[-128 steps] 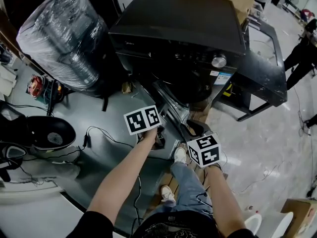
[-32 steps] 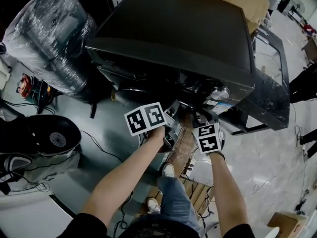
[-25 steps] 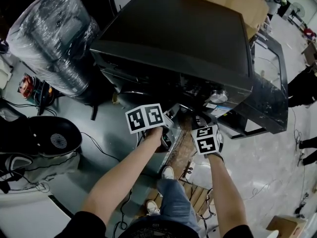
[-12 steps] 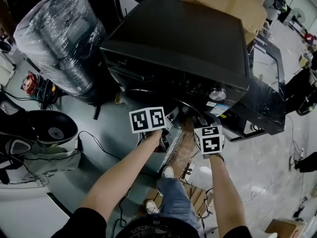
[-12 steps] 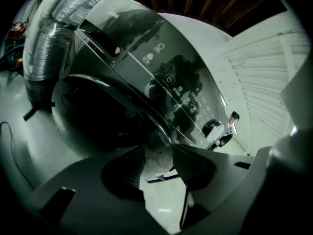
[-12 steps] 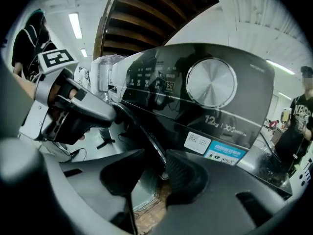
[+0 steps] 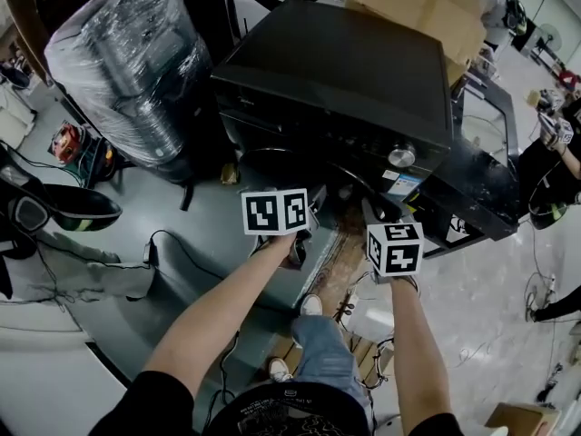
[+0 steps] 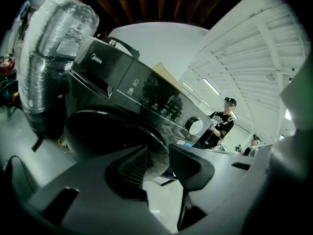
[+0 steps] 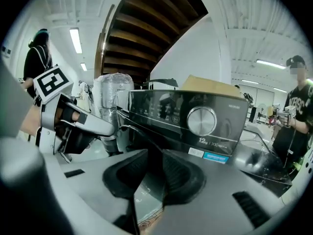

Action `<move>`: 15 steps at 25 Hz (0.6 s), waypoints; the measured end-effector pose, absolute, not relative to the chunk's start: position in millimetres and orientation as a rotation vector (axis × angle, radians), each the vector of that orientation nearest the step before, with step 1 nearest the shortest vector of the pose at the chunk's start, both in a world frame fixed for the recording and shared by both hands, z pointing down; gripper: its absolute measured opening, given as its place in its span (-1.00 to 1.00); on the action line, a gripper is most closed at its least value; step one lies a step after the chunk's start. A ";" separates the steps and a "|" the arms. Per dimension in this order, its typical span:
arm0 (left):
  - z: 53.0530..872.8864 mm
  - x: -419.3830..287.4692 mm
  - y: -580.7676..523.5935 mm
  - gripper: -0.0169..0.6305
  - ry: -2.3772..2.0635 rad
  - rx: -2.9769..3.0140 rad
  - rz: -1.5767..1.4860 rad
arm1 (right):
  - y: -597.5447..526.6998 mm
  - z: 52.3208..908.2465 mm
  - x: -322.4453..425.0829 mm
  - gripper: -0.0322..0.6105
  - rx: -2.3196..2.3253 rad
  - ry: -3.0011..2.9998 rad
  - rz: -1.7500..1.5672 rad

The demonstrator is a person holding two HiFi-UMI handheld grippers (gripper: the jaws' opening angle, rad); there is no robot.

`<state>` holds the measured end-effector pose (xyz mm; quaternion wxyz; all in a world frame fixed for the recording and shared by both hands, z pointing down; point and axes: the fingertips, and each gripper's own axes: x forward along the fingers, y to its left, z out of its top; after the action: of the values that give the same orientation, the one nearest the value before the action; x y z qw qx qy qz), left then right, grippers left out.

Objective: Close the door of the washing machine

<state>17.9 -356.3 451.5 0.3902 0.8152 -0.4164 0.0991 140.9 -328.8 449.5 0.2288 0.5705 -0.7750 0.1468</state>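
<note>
In front of washing machine [image 7: 345,71]: left gripper [image 8: 157,156], right gripper [image 9: 155,164] fingers closing, empty; door [image 8: 98,131] edge obscured.

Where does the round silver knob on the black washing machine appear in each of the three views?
Head view: the round silver knob is right of centre, at the right end of the black washing machine front panel.
Left gripper view: knob right of centre, slightly below mid-height.
Right gripper view: knob slightly right of centre, near mid-height.
Shared landmark: the plastic-wrapped bundle, left of the machine in every view.
</note>
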 end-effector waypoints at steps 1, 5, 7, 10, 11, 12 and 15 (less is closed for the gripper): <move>446.2 14.6 -352.0 -0.48 -1.067 2.089 0.254 | -323.9 443.8 138.5 -0.61 1.575 -2.141 0.400; 426.2 0.0 -334.3 -0.50 -1.107 2.162 0.274 | -304.4 421.8 129.0 -0.64 1.591 -2.172 0.381; 419.0 -6.2 -323.9 -0.51 -1.122 2.197 0.292 | -294.8 411.5 125.5 -0.65 1.602 -2.185 0.375; 406.0 -15.4 -307.3 -0.52 -1.146 2.257 0.314 | -279.7 397.8 119.2 -0.66 1.611 -2.202 0.362; 400.9 -19.1 -302.1 -0.52 -1.158 2.276 0.319 | -274.4 393.6 116.8 -0.67 1.614 -2.208 0.358; 395.7 -23.2 -297.1 -0.53 -1.170 2.293 0.322 | -269.3 389.3 114.3 -0.67 1.617 -2.214 0.354; 381.2 -35.9 -282.4 -0.55 -1.206 2.335 0.330 | -253.7 375.9 107.1 -0.68 1.626 -2.232 0.339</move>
<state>-35.9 -282.4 381.2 0.2437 0.8550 -0.4417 0.1207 107.1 -253.7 375.9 0.1786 0.5750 -0.7893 0.1200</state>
